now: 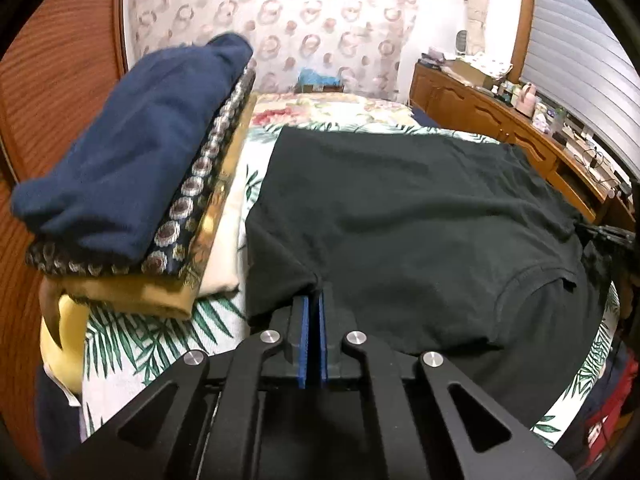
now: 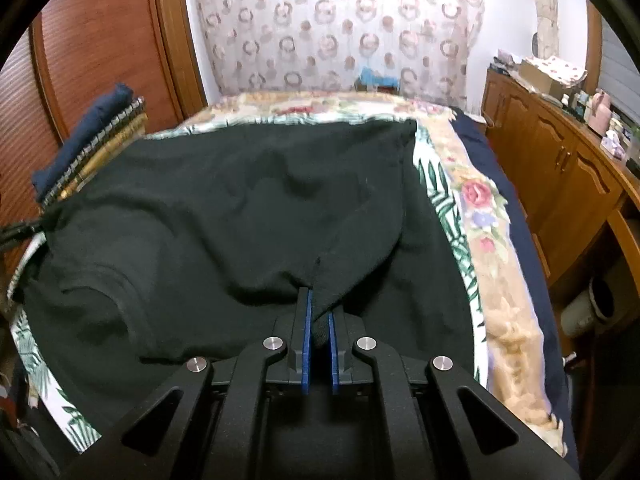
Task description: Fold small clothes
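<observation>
Bedroom, bed [image 1: 168, 336] under leaf-print cover, patterned curtain far behind. Far left: stack of folded clothes [image 1: 132, 184], navy piece on top. Centre: dark T-shirt [image 1: 400, 216] spread flat on cover. Left gripper [image 1: 313, 300] clamped tight on T-shirt's near left edge. Right gripper [image 2: 319, 312] pinching bunched fold at near right edge. Wooden cabinets [image 2: 560, 176] far right.

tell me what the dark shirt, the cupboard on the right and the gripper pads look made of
Dark shirt: soft matte knit, probably cotton jersey; it creases loosely and has a ribbed collar.
Cupboard: wood or wood veneer, glossy brown finish, with grain and raised door panels.
Gripper pads: blue, finely ridged, likely rubber or foam; the arms around them look like matte black plastic or metal with shiny round pins.
</observation>
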Demonstrator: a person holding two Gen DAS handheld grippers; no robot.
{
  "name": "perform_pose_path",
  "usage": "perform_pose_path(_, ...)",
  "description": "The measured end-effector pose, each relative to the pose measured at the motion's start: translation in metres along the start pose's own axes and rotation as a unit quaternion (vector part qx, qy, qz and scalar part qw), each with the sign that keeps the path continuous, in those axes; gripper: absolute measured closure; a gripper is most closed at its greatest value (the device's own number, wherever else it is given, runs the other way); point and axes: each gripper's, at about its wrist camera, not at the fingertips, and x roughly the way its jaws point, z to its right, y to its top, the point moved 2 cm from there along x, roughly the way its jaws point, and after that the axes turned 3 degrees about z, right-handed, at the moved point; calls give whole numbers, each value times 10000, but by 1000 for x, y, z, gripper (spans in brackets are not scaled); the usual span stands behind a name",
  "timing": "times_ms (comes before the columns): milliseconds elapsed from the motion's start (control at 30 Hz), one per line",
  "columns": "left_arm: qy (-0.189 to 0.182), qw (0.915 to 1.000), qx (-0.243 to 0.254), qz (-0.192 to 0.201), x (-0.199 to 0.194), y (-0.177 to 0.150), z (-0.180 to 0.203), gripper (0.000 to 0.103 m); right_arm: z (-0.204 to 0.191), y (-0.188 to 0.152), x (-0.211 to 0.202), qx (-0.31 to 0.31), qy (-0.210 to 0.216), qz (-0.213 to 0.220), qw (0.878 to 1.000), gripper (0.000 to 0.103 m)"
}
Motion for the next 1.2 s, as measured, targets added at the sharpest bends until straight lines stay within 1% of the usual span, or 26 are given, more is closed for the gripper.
perform_pose_path(167,-98,9987,41,488,-31,15,9,99,2,9,-30,14,4,551,9985,97)
perform_pose_path(333,-286,9961,2,831,-62,28,11,99,-3,12,-60,-84,31,901,9959,97)
perform_pose_path(433,-326,9952,53,925,-76,25,14,99,-4,8,-82,-108,65,1058,9943,97)
perform_pose_path(600,-465,9935,27,1036,-100,13,17,99,0,-4,-111,-129,92,1190,9928,97)
perform_pose_path(733,-506,9942,-52,953,-107,-1,14,99,4,-20,-124,-152,147,1167,9929,97)
perform_pose_path(833,-477,9950,-99,873,-112,-14,12,99,9,-28,-127,-138,177,1070,9940,97)
perform_pose_path(900,-420,9959,-136,784,-107,-21,7,99,9,-35,-130,-126,155,1004,9948,97)
perform_pose_path(967,-376,9977,-128,555,-95,-30,4,99,10,-43,-121,-91,105,778,9969,97)
perform_pose_path(1100,-285,9994,-139,110,-69,-51,4,98,15,-61,-85,-20,-65,277,9996,97)
perform_pose_path(1133,-268,9996,-116,48,-67,-55,5,97,16,-65,-77,-9,-121,177,9998,97)
perform_pose_path(1167,-219,9997,-89,9,-67,-58,5,92,15,-66,-72,-10,-157,126,9998,96)
perform_pose_path(1200,-158,9999,-39,-9,-67,-62,5,88,14,-67,-69,-9,-143,111,9998,91)
